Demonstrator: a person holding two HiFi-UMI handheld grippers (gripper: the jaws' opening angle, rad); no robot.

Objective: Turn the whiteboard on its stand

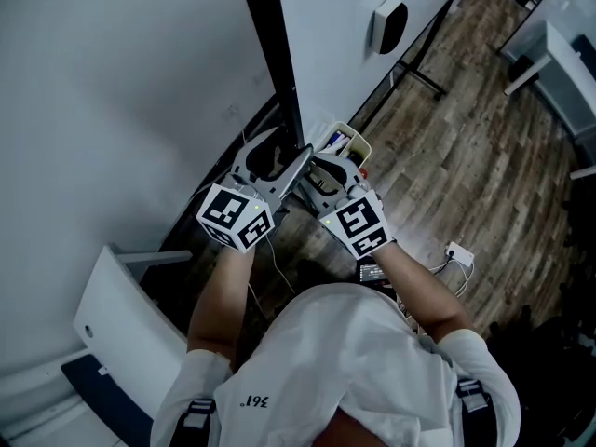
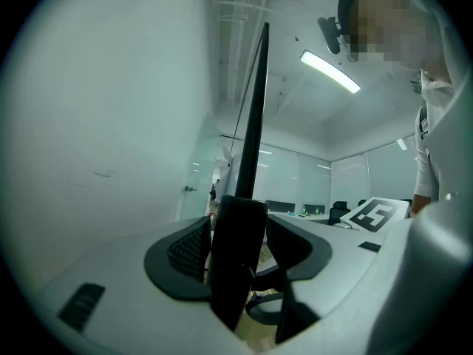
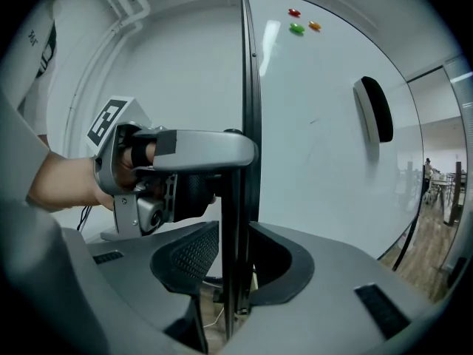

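The whiteboard (image 1: pixel 326 35) stands upright over the wooden floor (image 1: pixel 466 156), seen nearly edge-on, with its black frame edge (image 1: pixel 276 54) running down to both grippers. The left gripper (image 2: pixel 236 242) has its jaws clamped on that edge, and the right gripper (image 3: pixel 235 265) grips the same edge just beside it. An eraser (image 1: pixel 389 24) clings to the board's face.

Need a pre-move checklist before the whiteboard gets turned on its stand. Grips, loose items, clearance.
1. Left gripper jaws shut on the black frame edge of the white whiteboard: ok.
2. Right gripper jaws shut on the same edge: ok.
3. Black eraser and coloured round magnets on the board face, hold strength: cannot tell.
4. Pale tray of pens beside the grippers, may spill: cannot tell.
5. Wood-plank floor along the swing path, only partly in view: cannot tell.
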